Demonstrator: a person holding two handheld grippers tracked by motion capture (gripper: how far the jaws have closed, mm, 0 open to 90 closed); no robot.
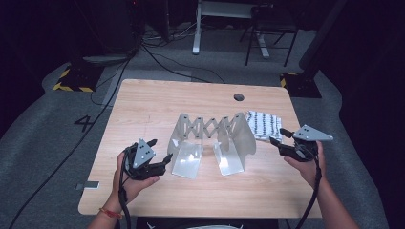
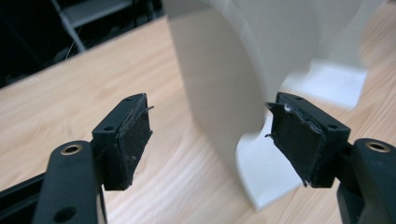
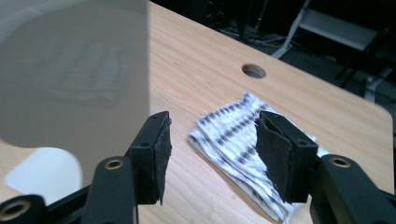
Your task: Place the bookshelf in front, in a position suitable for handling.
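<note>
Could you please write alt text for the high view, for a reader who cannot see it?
A person's two hands hold open black grippers, left gripper and right gripper, either side of a grey metal expanding rack standing on a wooden table. A folded patterned cloth lies behind the rack's right end.

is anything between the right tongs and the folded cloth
Nothing visible. The right tongs stand open, and the cloth lies on bare table just beyond their tips. The metal rack stands off to the side, not in the path.
</note>
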